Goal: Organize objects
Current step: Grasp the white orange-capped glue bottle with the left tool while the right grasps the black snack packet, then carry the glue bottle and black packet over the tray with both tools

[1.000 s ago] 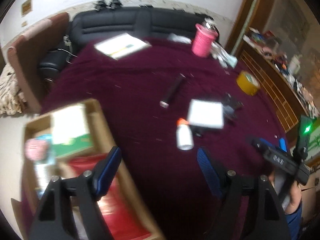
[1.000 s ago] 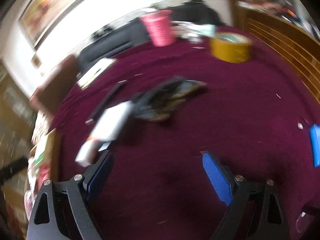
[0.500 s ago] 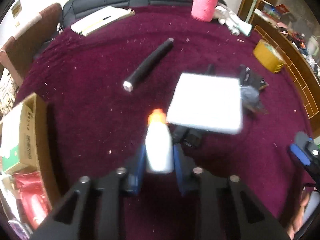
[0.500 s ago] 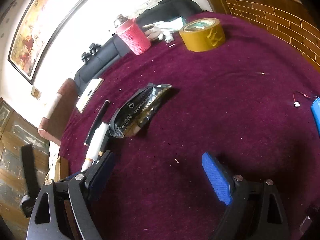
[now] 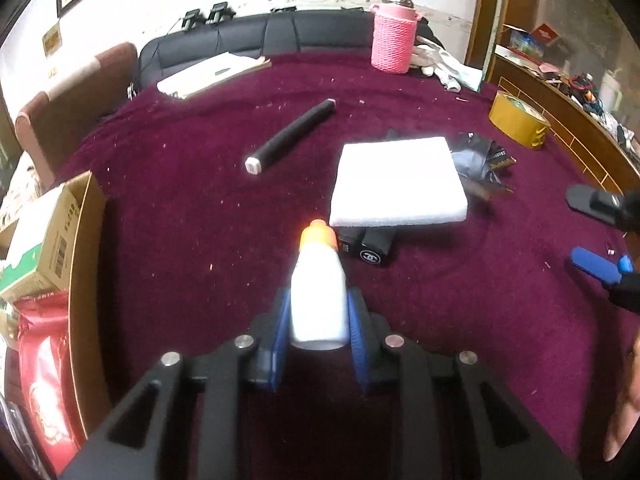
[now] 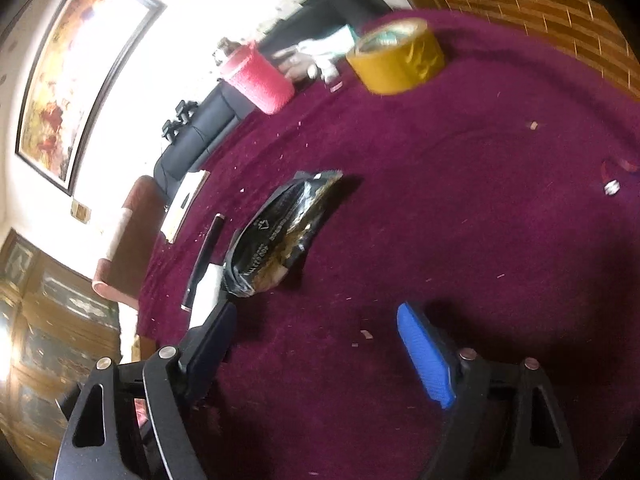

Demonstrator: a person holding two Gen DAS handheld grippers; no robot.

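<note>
The left gripper (image 5: 318, 322) pinches a small white bottle with an orange cap (image 5: 318, 292) between its blue pads, the bottle standing upright with its cap pointing away, held over the near middle of the maroon tablecloth (image 5: 180, 208). Just beyond the cap lie two small black cases (image 5: 366, 246), partly under a white foam slab (image 5: 398, 182). A black cylinder (image 5: 290, 136) lies farther off to the left, and a pink knitted cup (image 5: 394, 38) stands at the far edge. A cardboard box (image 5: 86, 280) holding a red packet (image 5: 46, 368) sits at the near left. The right gripper (image 6: 320, 354) has its fingers spread wide with nothing between them, above the cloth, with a black foil pouch (image 6: 284, 236) ahead of it and a roll of yellow tape (image 6: 396, 56) far beyond.
</note>
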